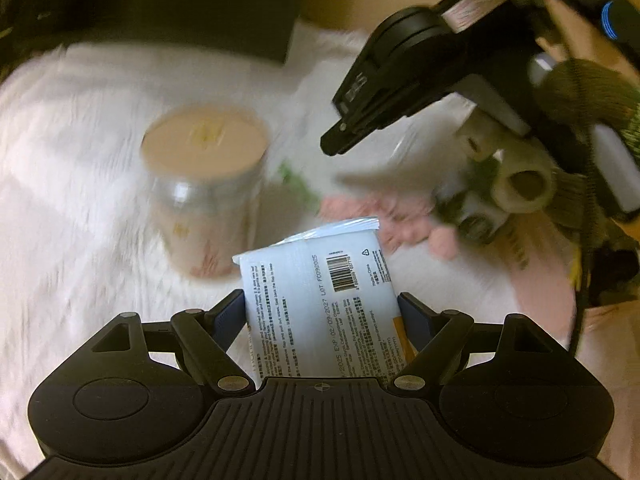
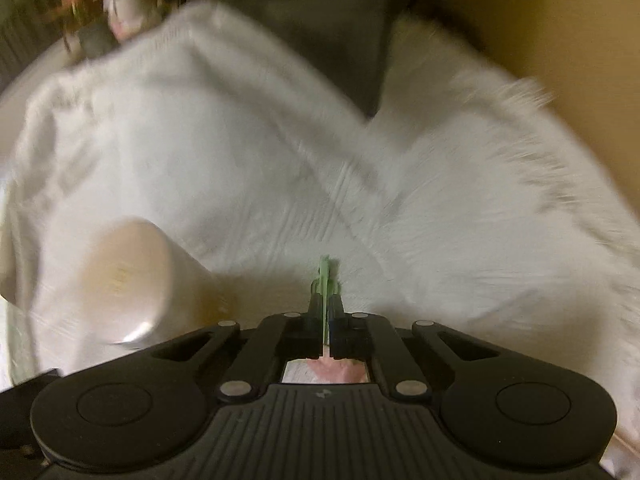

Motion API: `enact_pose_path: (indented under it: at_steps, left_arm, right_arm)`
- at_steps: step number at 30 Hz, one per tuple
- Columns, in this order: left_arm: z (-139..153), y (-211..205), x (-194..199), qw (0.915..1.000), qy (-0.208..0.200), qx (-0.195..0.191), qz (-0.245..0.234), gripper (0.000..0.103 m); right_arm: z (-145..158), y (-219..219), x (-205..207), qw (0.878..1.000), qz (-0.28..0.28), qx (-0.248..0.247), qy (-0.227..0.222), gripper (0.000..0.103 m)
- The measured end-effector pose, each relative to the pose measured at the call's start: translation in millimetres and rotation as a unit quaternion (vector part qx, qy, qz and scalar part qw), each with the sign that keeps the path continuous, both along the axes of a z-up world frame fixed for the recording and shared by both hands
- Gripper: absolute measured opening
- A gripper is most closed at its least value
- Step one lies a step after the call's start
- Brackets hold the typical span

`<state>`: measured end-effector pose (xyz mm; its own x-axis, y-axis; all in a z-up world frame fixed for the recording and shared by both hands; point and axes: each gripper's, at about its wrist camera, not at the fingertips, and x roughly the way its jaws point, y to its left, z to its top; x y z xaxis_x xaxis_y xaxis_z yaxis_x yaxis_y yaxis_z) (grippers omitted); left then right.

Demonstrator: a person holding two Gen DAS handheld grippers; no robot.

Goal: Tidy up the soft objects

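A white and blue pack of wet wipes (image 1: 316, 264) with a barcode stands upright between the fingers of my left gripper (image 1: 320, 300), whose wide-set pads press on its sides. In the right wrist view my right gripper (image 2: 326, 300) is shut on a thin green piece (image 2: 325, 274) that sticks out past the fingertips, with pink material (image 2: 336, 372) showing behind them. From the left wrist view the right gripper (image 1: 336, 140) hangs above a blurred pink and green soft thing (image 1: 384, 220) on the fluffy white blanket (image 1: 80, 160).
A clear jar with a beige lid (image 1: 204, 184) stands on the blanket left of the pack, and appears as the jar (image 2: 124, 276) left of my right gripper. A dark block (image 1: 200, 8) lies at the blanket's far edge. A green knit sleeve (image 1: 580, 92) is at the right.
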<state>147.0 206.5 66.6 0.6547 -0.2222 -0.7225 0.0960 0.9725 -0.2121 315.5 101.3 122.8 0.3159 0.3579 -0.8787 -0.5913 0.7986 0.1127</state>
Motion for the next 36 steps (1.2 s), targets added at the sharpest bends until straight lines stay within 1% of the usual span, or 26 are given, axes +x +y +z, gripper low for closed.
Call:
enact_pose_path:
  at_steps: [2,4,5,6,7,8,9,10,12,14,18,19,20,22,23,24,25,27,30,33,36]
  left_arm:
    - [13,-6,1,0.9998,-0.016,0.003,-0.009,0.086]
    - [22,-11,1,0.9995,-0.023,0.003,-0.020,0.085]
    - [25,-13,1,0.9994,-0.024,0.001,-0.025,0.086]
    - [26,-14,-1,0.9993,-0.024,0.001,-0.028,0.086]
    - [25,-15,-3,0.9993,-0.021,0.003,-0.029,0.086]
    - [23,-15,-5,0.9994,-0.017,0.003,-0.029,0.086]
    - [19,-12,-6,0.9996,-0.010,-0.001,-0.028,0.086]
    - [15,-11,-9,0.9996,-0.003,-0.006,-0.026,0.086]
    - [7,-8,-13,0.9996,0.012,-0.011,-0.022,0.085]
    - [-2,-2,-17,0.9996,0.022,-0.013,-0.012,0.085]
    - [-17,14,-23,0.9990,0.036,-0.019,0.016,0.085]
    - [-21,18,-24,0.9987,0.040,-0.020,0.024,0.085]
    - [-23,20,-23,0.9984,0.043,-0.022,0.030,0.085]
    - [-28,22,-22,0.9979,0.051,-0.022,0.035,0.085]
    - [-29,22,-22,0.9977,0.054,-0.021,0.035,0.085]
    - [-30,21,-20,0.9977,0.055,-0.021,0.034,0.085]
    - [-30,20,-19,0.9977,0.055,-0.022,0.033,0.085]
    - [-27,18,-16,0.9981,0.051,-0.020,0.029,0.085]
    - [-18,11,-12,0.9991,0.034,-0.015,0.018,0.085]
    - [-2,4,-9,0.9998,0.013,-0.011,0.008,0.085]
    - [19,-3,-4,0.9999,-0.016,-0.002,-0.006,0.085]
  right_arm:
    - [28,-20,-7,1.000,-0.009,0.021,-0.016,0.003]
    - [42,-31,-19,0.999,-0.015,0.030,-0.025,0.004]
    - [46,-35,-18,0.999,-0.018,0.034,-0.026,0.005]
    - [48,-38,-20,0.999,-0.022,0.035,-0.029,0.010]
    - [45,-38,-21,0.999,-0.024,0.031,-0.030,0.018]
    - [40,-36,-21,0.999,-0.026,0.026,-0.032,0.023]
    - [32,-34,-21,0.999,-0.025,0.021,-0.032,0.032]
    - [20,-28,-20,0.999,-0.022,0.016,-0.031,0.035]
    - [-8,-14,-14,0.999,-0.026,0.005,-0.024,0.035]
    - [-31,-4,-2,0.999,-0.038,0.004,-0.009,0.035]
    - [-69,14,22,0.999,-0.046,0.003,0.011,0.036]
    - [-70,18,23,0.999,-0.043,0.008,-0.011,0.036]
    - [-71,22,22,0.999,-0.033,0.002,-0.014,0.037]
    - [-69,34,18,0.999,-0.007,-0.024,-0.027,0.018]
    - [-67,36,14,0.999,0.003,-0.031,-0.029,0.016]
    - [-65,36,12,0.999,0.006,-0.029,-0.025,0.011]
    - [-60,32,9,1.000,0.004,-0.020,-0.016,0.009]
    - [-48,21,6,1.000,-0.010,0.007,-0.008,0.009]
    - [-20,-2,0,0.998,-0.031,0.052,-0.002,0.009]
    - [10,-21,-7,0.996,-0.047,0.077,-0.013,0.007]
    - [43,-44,-21,0.992,-0.067,0.101,-0.039,0.007]
